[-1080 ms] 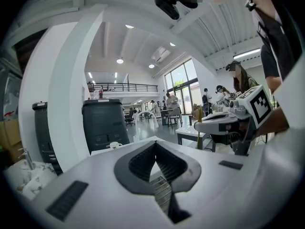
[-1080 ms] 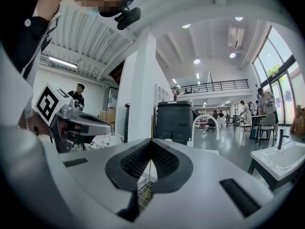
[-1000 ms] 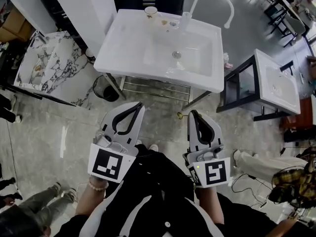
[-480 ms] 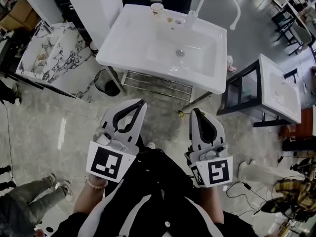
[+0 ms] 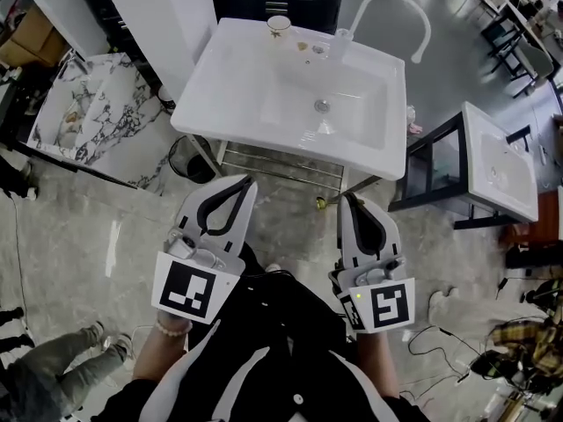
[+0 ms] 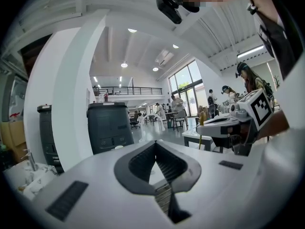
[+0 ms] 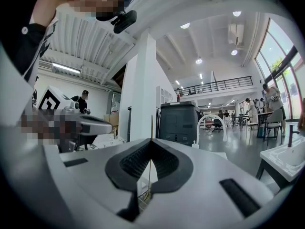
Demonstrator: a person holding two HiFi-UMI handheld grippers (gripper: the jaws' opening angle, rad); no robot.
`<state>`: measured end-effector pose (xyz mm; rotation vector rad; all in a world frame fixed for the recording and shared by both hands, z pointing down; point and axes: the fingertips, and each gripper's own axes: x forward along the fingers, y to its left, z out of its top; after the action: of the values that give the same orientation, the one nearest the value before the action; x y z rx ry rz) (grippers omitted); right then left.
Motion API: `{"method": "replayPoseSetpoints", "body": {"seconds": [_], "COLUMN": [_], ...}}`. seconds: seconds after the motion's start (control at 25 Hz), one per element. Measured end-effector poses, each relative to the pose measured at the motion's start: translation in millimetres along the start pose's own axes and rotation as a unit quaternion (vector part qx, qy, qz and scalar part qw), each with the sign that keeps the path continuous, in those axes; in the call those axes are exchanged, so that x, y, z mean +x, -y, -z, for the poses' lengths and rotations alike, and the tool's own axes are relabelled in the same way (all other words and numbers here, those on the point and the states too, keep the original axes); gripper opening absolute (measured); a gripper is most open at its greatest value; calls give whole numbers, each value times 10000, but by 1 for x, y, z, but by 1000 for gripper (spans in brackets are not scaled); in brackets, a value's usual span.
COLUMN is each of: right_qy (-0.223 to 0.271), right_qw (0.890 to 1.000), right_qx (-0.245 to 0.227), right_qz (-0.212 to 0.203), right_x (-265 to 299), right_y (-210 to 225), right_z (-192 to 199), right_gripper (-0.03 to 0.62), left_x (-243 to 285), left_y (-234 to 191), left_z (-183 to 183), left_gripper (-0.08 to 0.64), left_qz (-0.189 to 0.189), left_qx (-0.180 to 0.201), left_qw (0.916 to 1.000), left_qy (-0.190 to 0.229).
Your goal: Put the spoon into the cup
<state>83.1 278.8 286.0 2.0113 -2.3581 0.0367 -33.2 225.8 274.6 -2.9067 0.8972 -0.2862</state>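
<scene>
Sink bears one cup; left hand-held gripper closed, right hand-held gripper clamps one spoon

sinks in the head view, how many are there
2. A large white sink at top centre, with the cup on its back ledge, and a smaller sink on a dark stand at the right edge. Others may lie outside the frame.

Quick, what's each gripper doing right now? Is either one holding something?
Left gripper: closed, with nothing between its jaws.
Right gripper: closed on the thin gold spoon.
</scene>
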Motion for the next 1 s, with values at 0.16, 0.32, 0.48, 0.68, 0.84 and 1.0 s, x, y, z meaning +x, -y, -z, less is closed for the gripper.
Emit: {"method": "replayPoseSetpoints", "body": {"seconds": [0.16, 0.32, 0.48, 0.68, 0.84, 1.0], "right_qy": [-49, -103, -97, -84, -68, -79], "right_qw": [9999, 9998, 9996, 9989, 9980, 9966], "right_qx": [-60, -52, -25, -8, -24, -61], "right_qz": [70, 169, 277, 463, 634, 814], "right_x": [22, 48, 78, 120, 150, 176], "right_y": [1, 0, -4, -9, -18, -25], "right_z": [0, -3, -7, -16, -21, -24], "right_gripper": [5, 5, 5, 5, 5, 5], "left_x": [13, 26, 39, 55, 64, 74], "left_y": [-22, -46, -76, -116, -147, -175], "left_z": [1, 1, 1, 0, 2, 5], "left_gripper": [0, 0, 0, 0, 0, 0], "left_qz": [74, 218, 336, 529, 715, 884], "left_qx": [-11, 72, 82, 117, 158, 152], "left_qw": [10000, 9997, 9994, 9985, 9973, 9959], "left_qy": [-6, -2, 9, 17, 48, 88]}}
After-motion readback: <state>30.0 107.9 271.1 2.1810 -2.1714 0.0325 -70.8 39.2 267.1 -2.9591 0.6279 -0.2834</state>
